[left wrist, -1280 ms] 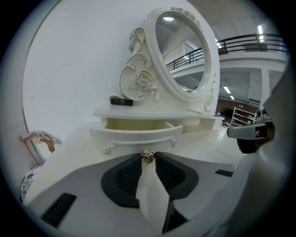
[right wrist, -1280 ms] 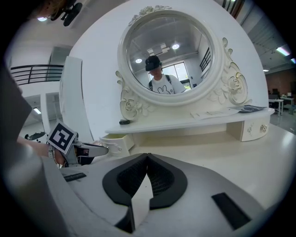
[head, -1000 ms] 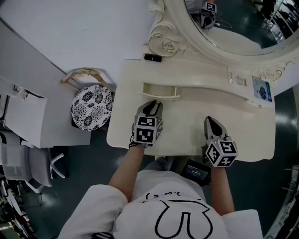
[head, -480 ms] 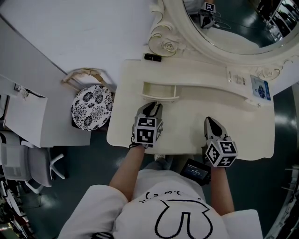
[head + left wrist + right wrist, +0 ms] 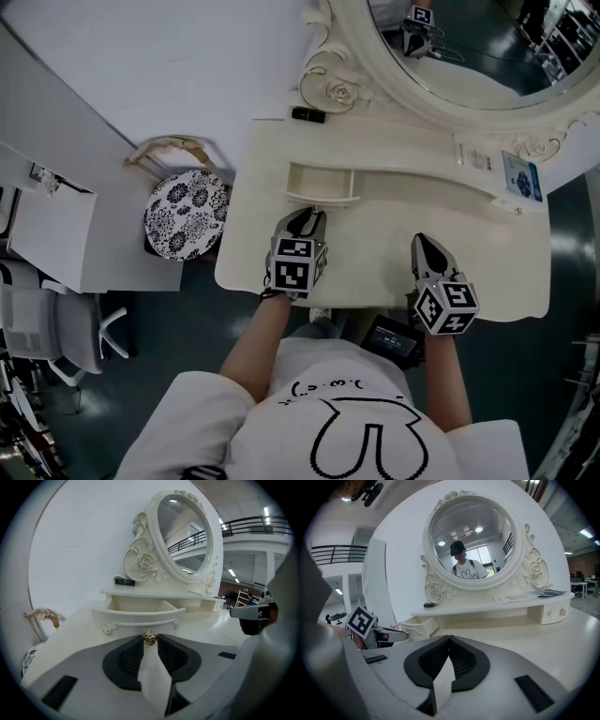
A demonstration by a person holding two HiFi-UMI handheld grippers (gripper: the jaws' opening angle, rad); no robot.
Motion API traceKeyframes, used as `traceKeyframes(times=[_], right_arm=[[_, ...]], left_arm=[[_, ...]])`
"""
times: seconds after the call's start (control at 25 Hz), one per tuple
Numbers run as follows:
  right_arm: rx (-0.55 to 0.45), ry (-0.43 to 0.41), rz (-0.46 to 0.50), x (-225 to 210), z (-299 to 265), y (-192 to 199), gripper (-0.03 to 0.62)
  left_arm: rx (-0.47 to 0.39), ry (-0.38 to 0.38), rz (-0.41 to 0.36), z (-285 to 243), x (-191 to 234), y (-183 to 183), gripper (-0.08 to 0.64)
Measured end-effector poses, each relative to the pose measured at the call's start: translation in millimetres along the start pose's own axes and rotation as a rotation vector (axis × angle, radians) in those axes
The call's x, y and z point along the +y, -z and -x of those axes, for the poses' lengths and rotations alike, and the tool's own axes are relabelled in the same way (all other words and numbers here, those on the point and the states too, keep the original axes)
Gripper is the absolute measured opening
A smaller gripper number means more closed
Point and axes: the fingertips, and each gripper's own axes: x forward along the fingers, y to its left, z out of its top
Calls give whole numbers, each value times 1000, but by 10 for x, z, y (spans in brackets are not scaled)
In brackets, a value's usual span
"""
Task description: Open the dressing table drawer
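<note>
You held your left gripper [image 5: 309, 214] at the centre left of the head view, aimed up the frame at the drawer [image 5: 322, 184]. In the left gripper view its jaws were pinched on the small gold knob [image 5: 150, 638] at the middle of the drawer's curved front, one dark pad on each side of it. The drawer stood pulled out from under the raised shelf [image 5: 412, 159] at the back of the dressing table [image 5: 375, 258]. Its inside was open to view from above, and it looked bare.

Your right gripper [image 5: 424, 244] sat at the lower right of the head view, over the table top and well apart from the drawer. In the right gripper view its jaws were pressed together at the tips, with nothing between them.

A small black object [image 5: 307, 114] lay at the left end of the shelf, just below the carved rose at the foot of the oval mirror [image 5: 450, 66]. Some printed cards [image 5: 523, 178] lay at the shelf's right end. A round stool [image 5: 186, 214] with a black-and-white flower pattern stood beside the table at the left of the head view. In the right gripper view the mirror showed the reflection of a person in a white shirt.
</note>
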Motion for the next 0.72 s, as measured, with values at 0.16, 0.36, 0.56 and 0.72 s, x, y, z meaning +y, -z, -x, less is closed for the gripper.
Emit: traceKeyframes(times=[0.16,0.36,0.56,0.72], right_arm=[[1,-13,10,39,-23,1,17],[3,-23,18,78,-32,-2,17],[0,-26,18,97,-37,-23,16],[-7,-25,19,129,-38,-38,16]], left_arm=[[-6,1,2,31,-11,17,121],[-20,1,5,52,-1,-1,123],[-23,-3,6,52,-1,-2,124],[-25,-4,-11,70,0,-3,131]])
